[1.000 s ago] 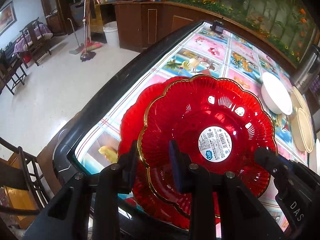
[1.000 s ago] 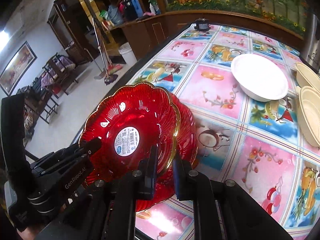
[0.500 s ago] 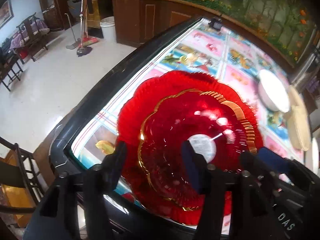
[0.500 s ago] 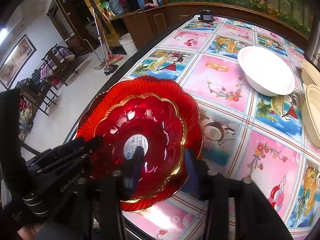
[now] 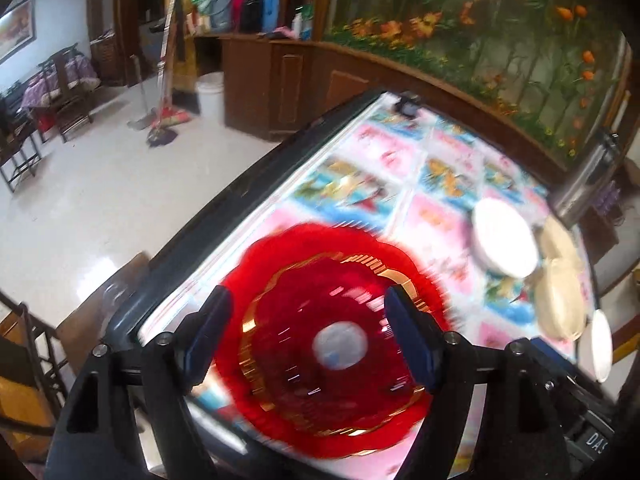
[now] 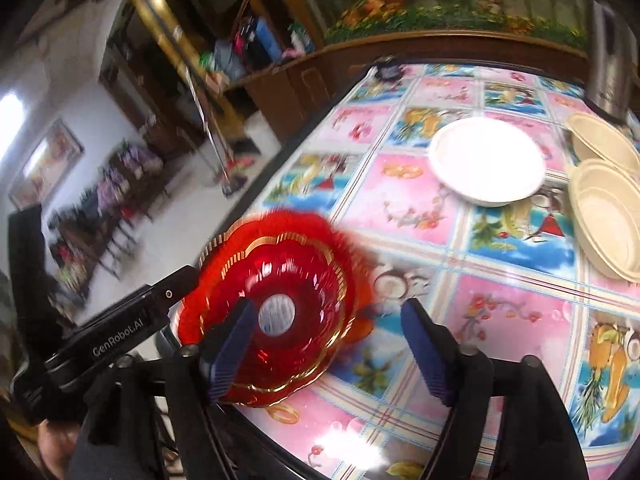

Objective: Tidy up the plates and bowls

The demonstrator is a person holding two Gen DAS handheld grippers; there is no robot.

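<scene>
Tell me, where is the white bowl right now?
In the right wrist view, the white bowl sits on the table, far from the red plates and right beside the cream bowls.

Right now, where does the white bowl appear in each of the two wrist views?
Left wrist view: the white bowl is at right of centre, beyond the red plates.
Right wrist view: the white bowl is in the upper right, on the table, left of the cream bowls.
Shared landmark: the red plates, near the table's edge in both views.
</scene>
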